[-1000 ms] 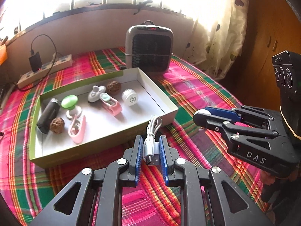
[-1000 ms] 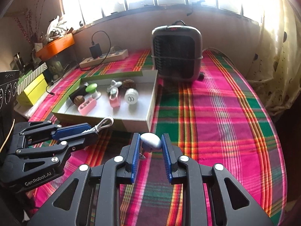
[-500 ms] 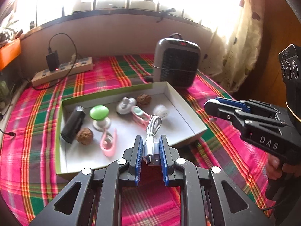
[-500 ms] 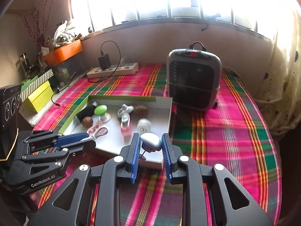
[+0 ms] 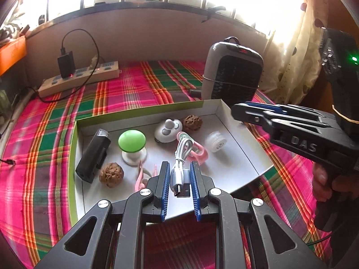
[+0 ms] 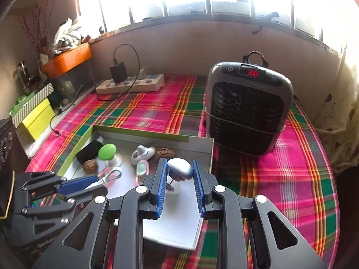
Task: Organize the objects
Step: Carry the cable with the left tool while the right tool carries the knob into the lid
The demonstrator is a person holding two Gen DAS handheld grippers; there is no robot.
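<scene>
A bright checked cloth (image 6: 280, 179) covers the table; the heater (image 6: 246, 107) stands at one o'clock. Left gripper (image 5: 178, 179) pinches a white cable (image 5: 179, 170); right gripper (image 6: 180, 174) pinches a grey knob (image 6: 180, 168).

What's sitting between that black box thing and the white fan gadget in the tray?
The green mushroom-shaped thing stands between the black box and white fan gadget; both views show it.

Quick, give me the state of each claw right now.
Left claw: shut on the coiled white USB cable.
Right claw: shut on the small silver-grey egg-shaped gadget.
</scene>
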